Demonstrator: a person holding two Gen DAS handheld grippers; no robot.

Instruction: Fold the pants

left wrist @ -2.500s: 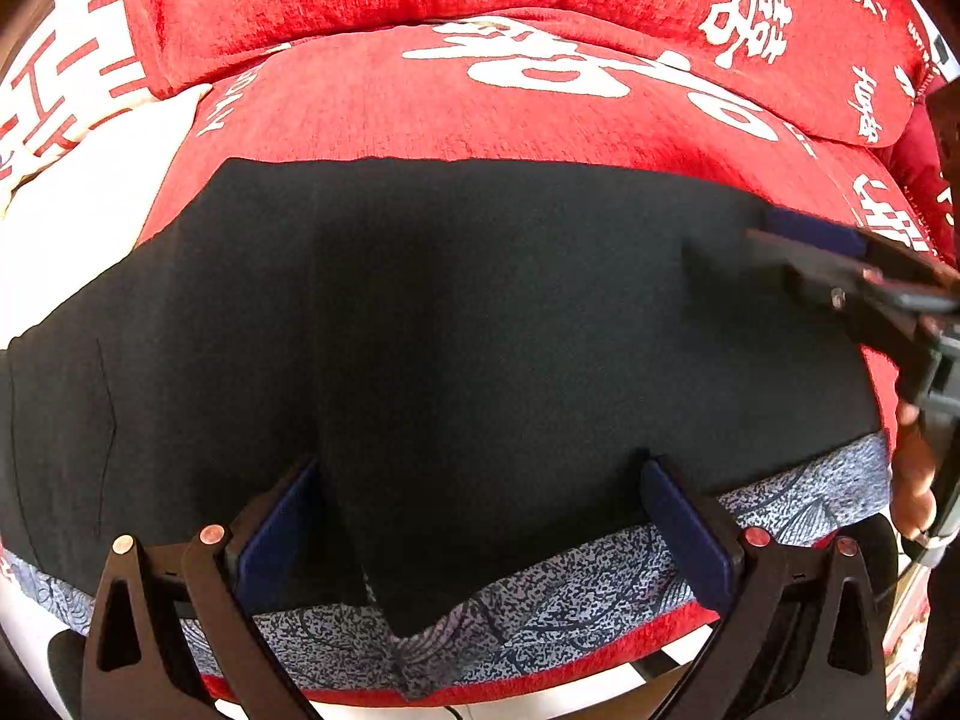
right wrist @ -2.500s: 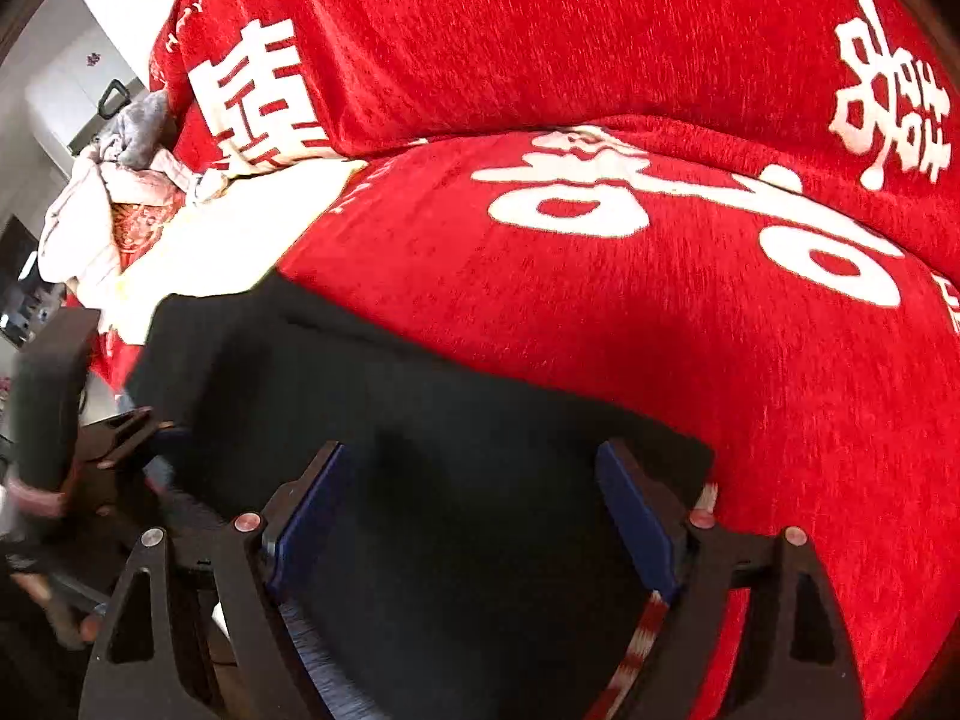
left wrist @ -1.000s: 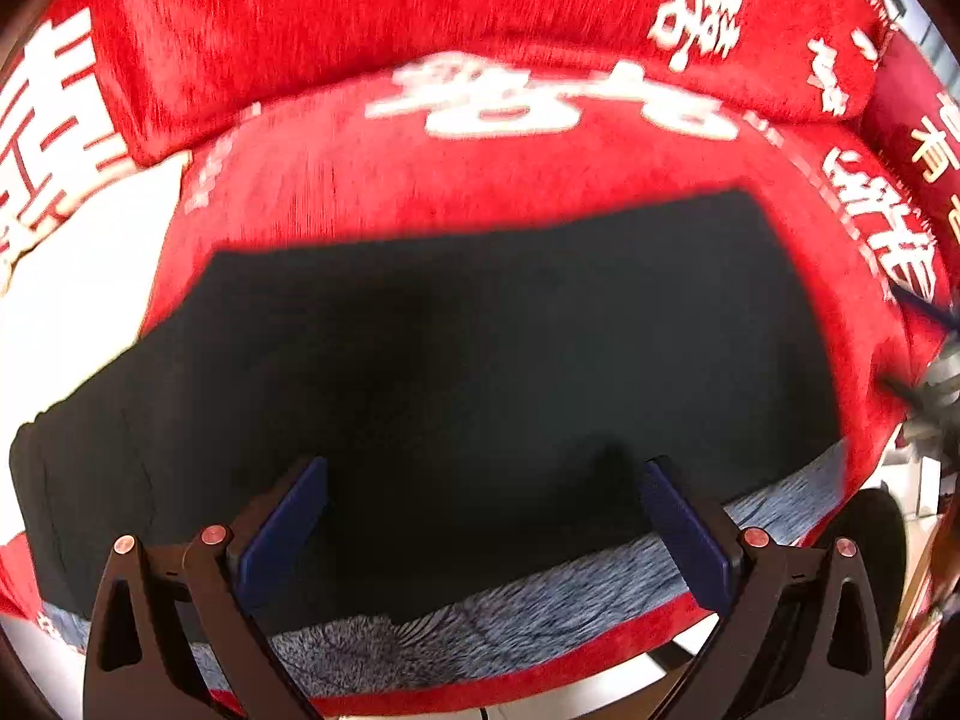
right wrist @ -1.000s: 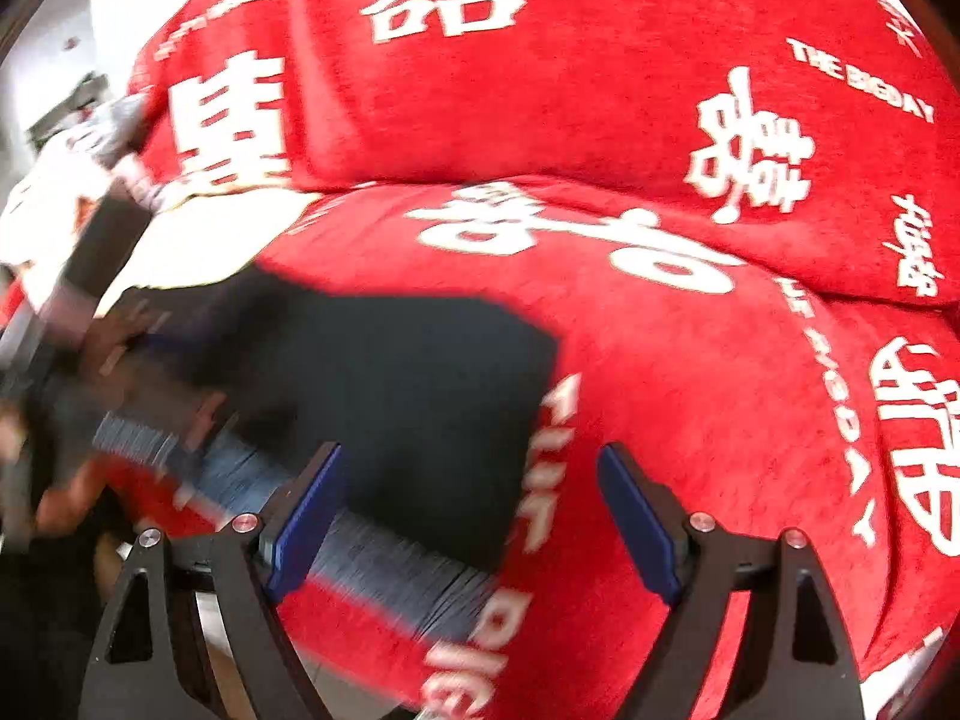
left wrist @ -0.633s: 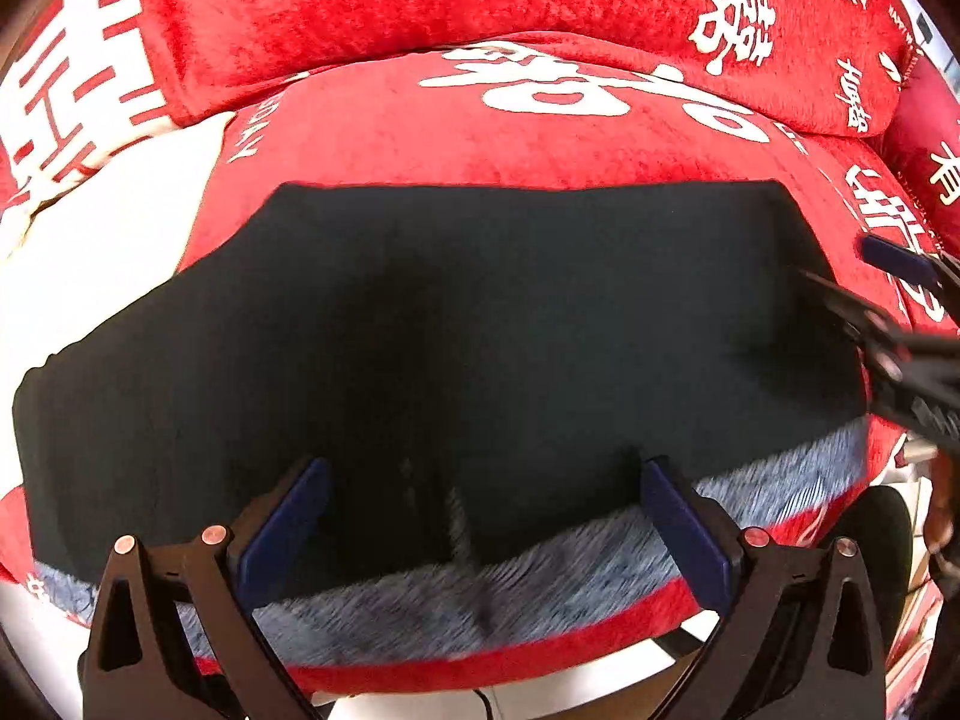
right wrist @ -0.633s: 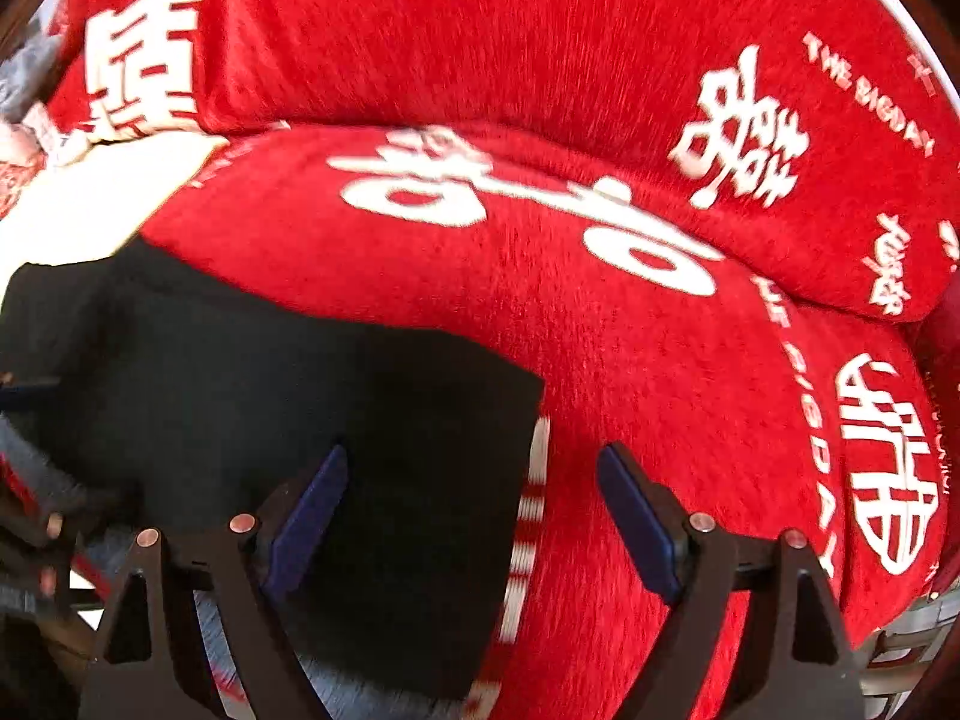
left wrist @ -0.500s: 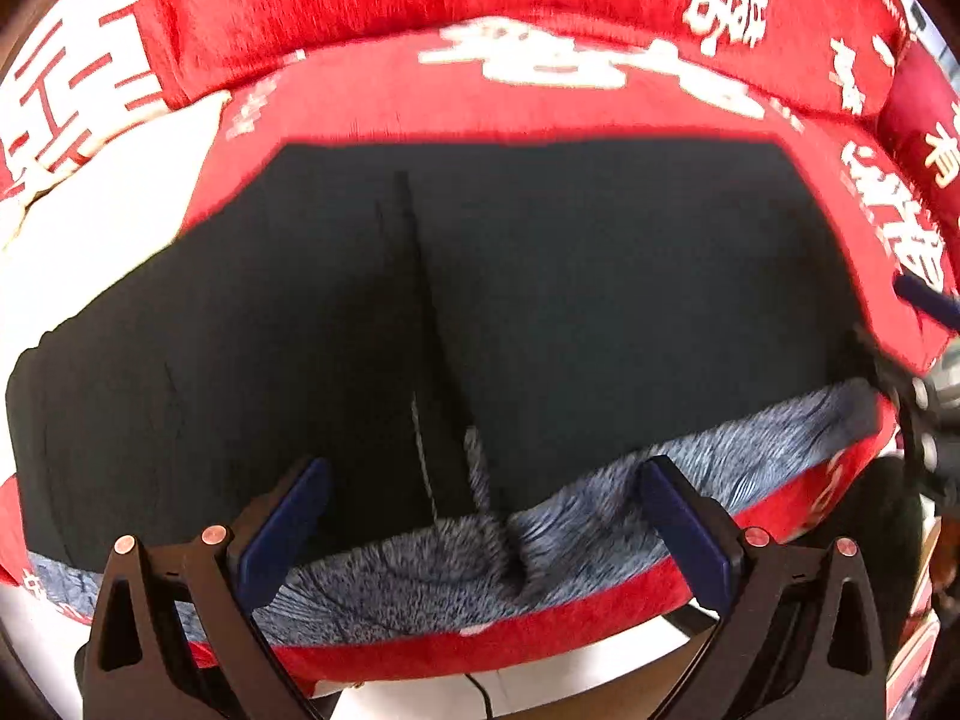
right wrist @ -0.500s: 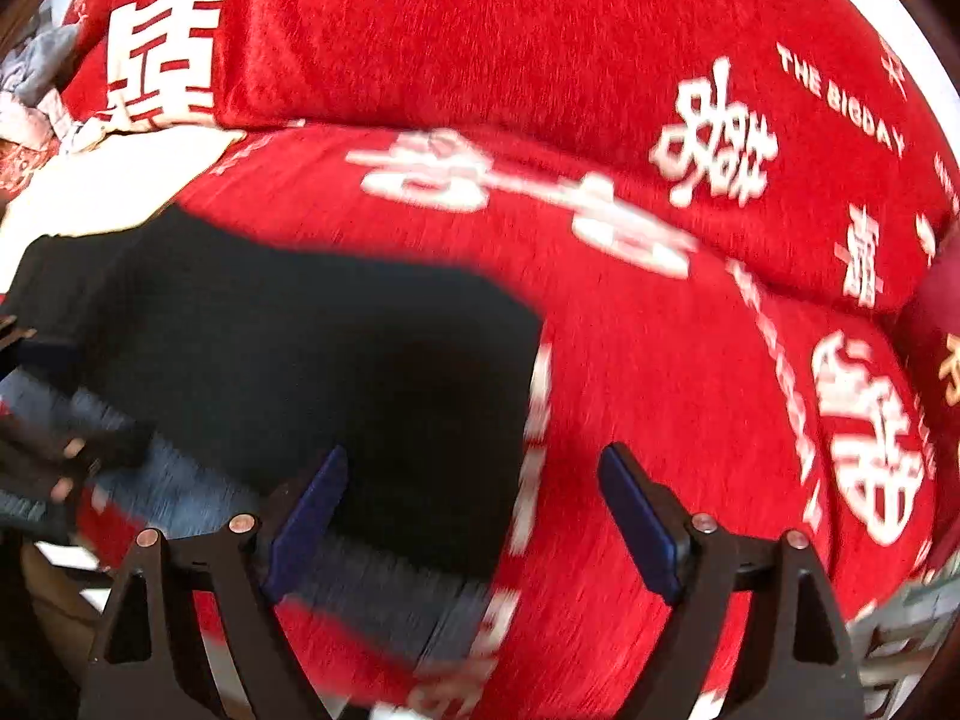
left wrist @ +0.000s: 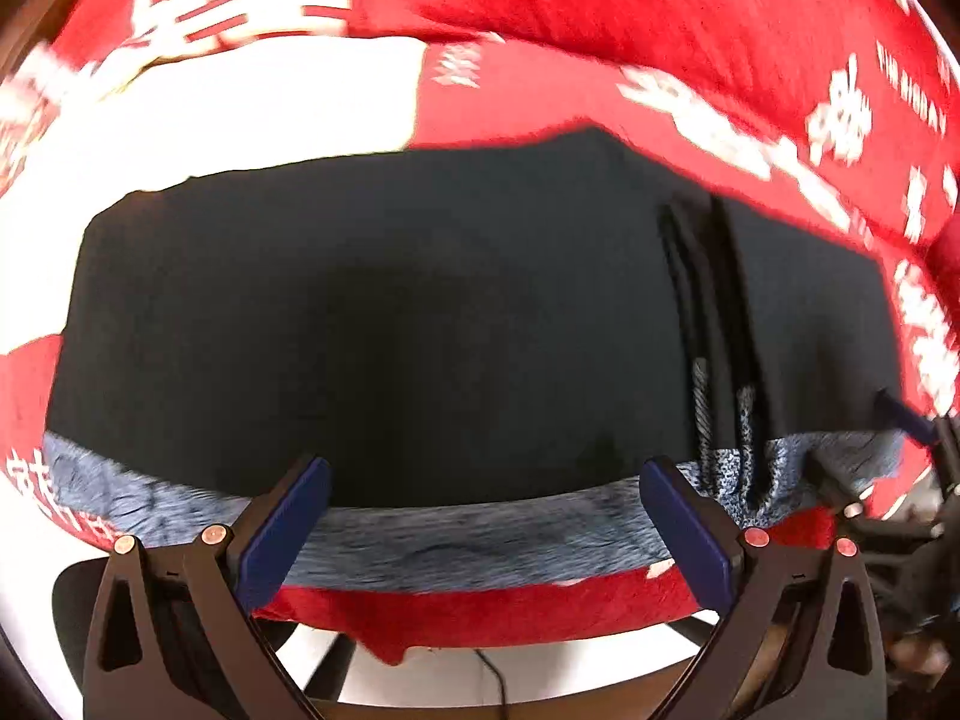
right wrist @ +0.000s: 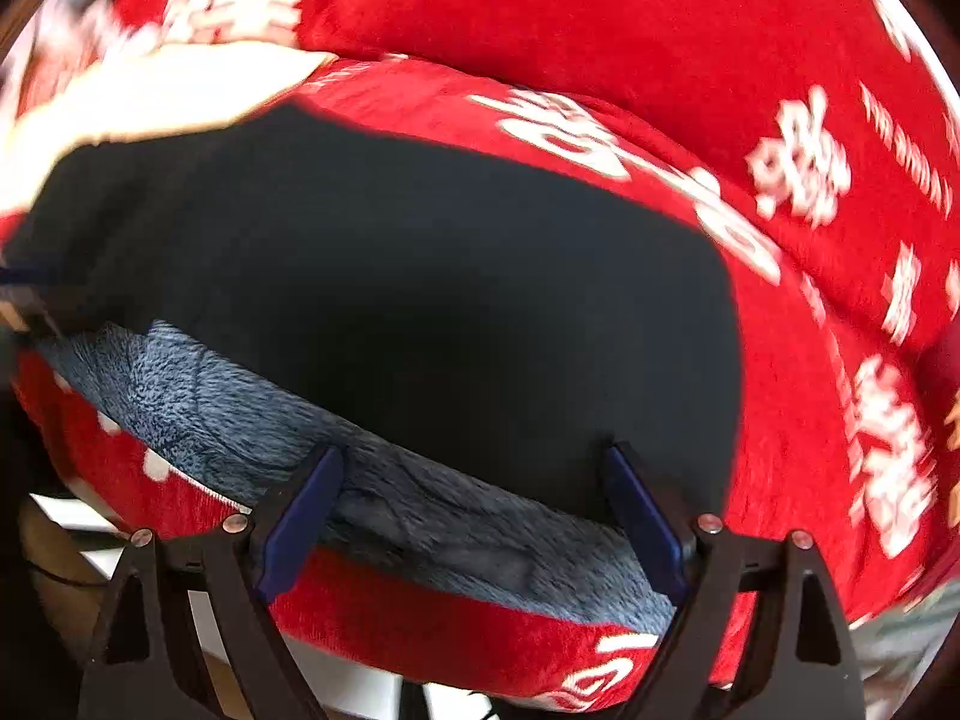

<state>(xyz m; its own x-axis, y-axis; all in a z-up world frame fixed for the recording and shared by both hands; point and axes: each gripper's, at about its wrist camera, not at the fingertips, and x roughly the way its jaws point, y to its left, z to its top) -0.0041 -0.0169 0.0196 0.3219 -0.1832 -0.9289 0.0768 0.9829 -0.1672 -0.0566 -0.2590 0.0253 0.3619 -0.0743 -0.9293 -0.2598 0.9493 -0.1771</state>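
Black pants (left wrist: 390, 312) lie spread across the red sofa seat (left wrist: 540, 96), their grey fleecy lining (left wrist: 456, 534) showing along the front edge. A ridge of folds (left wrist: 714, 324) runs front to back near their right end. My left gripper (left wrist: 486, 510) stands open over the front edge, with nothing pinched. In the right wrist view the pants (right wrist: 450, 300) and lining (right wrist: 432, 516) fill the middle. My right gripper (right wrist: 471, 504) is open above the front right corner, its pads apart from the cloth. It also shows at the right edge of the left wrist view as the right gripper (left wrist: 870, 450).
A white cloth (left wrist: 240, 114) covers the seat to the left of the pants. The red back cushion (right wrist: 600, 12) with white lettering rises behind. The sofa's front edge (left wrist: 480, 606) drops to a pale floor with a thin cable (left wrist: 492, 678).
Both grippers slid sideways along the front edge and stayed open. In the left wrist view the pants shifted right and a bunched ridge of folds formed near their right end.
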